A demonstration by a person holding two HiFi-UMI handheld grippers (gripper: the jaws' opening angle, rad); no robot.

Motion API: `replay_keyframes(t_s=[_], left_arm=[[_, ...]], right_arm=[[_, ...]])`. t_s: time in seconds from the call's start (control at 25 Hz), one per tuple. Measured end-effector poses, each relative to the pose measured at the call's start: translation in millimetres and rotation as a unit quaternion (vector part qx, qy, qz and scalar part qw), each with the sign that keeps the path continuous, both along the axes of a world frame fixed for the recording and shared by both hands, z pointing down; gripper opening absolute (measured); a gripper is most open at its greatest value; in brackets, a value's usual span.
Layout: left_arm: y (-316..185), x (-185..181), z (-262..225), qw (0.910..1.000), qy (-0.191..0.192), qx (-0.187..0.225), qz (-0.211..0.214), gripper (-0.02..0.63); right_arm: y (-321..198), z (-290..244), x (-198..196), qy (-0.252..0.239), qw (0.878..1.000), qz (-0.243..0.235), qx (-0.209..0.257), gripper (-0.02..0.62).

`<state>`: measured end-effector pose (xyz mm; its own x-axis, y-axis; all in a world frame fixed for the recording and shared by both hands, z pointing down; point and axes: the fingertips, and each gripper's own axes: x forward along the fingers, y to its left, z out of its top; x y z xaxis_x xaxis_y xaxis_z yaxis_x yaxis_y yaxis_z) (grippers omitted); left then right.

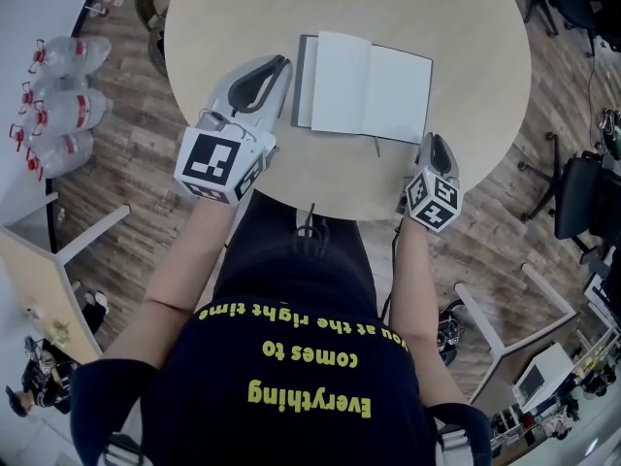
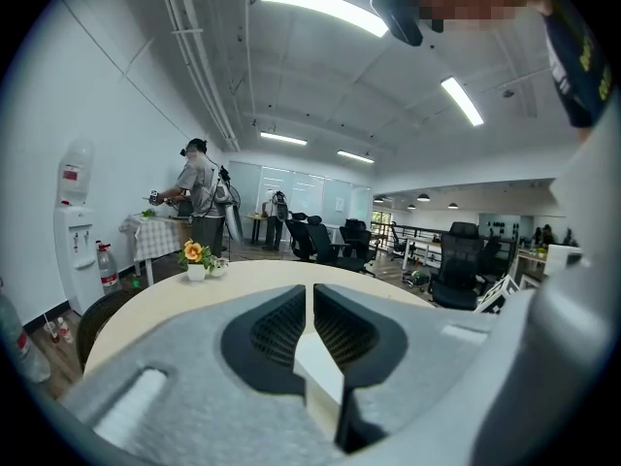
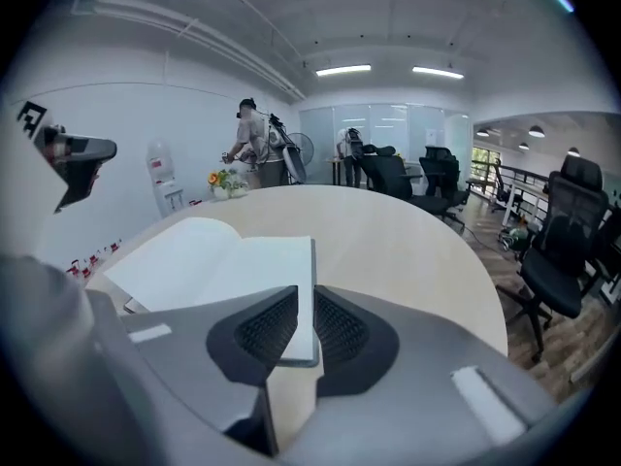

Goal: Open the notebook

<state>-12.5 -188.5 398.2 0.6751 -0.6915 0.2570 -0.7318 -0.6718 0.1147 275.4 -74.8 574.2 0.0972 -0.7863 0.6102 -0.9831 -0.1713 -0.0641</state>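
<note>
The notebook (image 1: 364, 90) lies open on the round wooden table (image 1: 233, 17), its white blank pages facing up and a thin dark ribbon hanging over its near edge. My left gripper (image 1: 281, 63) rests just beside the notebook's left edge, shut with nothing in it. In the left gripper view its tips (image 2: 310, 289) point across the table top. My right gripper (image 1: 434, 140) is at the notebook's near right corner. In the right gripper view the jaws (image 3: 305, 294) stand a narrow slit apart, with the notebook (image 3: 223, 260) corner just beyond them and no page pressed between the pads.
A small flower pot (image 2: 195, 260) stands at the table's far side. Water bottles (image 1: 58, 105) lie on the floor at the left, and black office chairs (image 1: 582, 197) stand at the right. A person (image 2: 197, 197) works at a far table near a water dispenser (image 2: 73, 221).
</note>
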Motion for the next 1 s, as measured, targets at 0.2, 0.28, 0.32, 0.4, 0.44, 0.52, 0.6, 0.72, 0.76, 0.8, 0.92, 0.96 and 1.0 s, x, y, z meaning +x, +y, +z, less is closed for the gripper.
replay_keyframes(t_s=[0.2,0.28,0.32,0.4,0.44,0.52,0.6,0.72,0.76,0.8,0.92,0.96,1.0], left_arm=[[1,0,-11,0.9999,0.005,0.009,0.002,0.025],[1,0,-16,0.9999,0.009,0.014,0.002,0.023],[1,1,-19,0.9998,0.010,0.016,0.002,0.023],[1,1,-24,0.9997,0.012,0.021,0.003,0.023],[1,2,-26,0.9996,0.013,0.023,0.004,0.023],[0,4,-32,0.9995,0.015,0.027,0.004,0.021],[0,5,-37,0.9993,0.018,0.031,0.005,0.021],[1,5,-45,0.9990,0.021,0.038,0.007,0.021],[1,6,-48,0.9989,0.022,0.041,0.007,0.021],[1,6,-52,0.9987,0.024,0.044,0.008,0.021],[1,7,-63,0.9982,0.027,0.053,0.008,0.020],[0,7,-67,0.9980,0.027,0.056,0.008,0.020],[-1,6,-71,0.9979,0.028,0.059,0.007,0.020]], right_arm=[[-19,-51,-21,0.030,0.997,-0.051,0.052,0.049],[-26,-72,-27,0.036,0.995,-0.062,0.077,0.043],[-29,-81,-29,0.037,0.993,-0.064,0.088,0.041],[-33,-97,-31,0.037,0.991,-0.066,0.107,0.039],[-34,-104,-31,0.037,0.991,-0.066,0.115,0.038],[-35,-119,-30,0.040,0.988,-0.068,0.129,0.035],[-37,-136,-30,0.046,0.986,-0.072,0.145,0.033],[-39,-166,-34,0.053,0.980,-0.080,0.174,0.032],[-41,-177,-36,0.054,0.978,-0.083,0.185,0.031],[-43,-188,-38,0.054,0.975,-0.086,0.196,0.029],[-48,-218,-45,0.053,0.968,-0.096,0.226,0.026],[-50,-227,-48,0.053,0.965,-0.099,0.235,0.026],[-51,-235,-51,0.055,0.963,-0.103,0.244,0.025]])
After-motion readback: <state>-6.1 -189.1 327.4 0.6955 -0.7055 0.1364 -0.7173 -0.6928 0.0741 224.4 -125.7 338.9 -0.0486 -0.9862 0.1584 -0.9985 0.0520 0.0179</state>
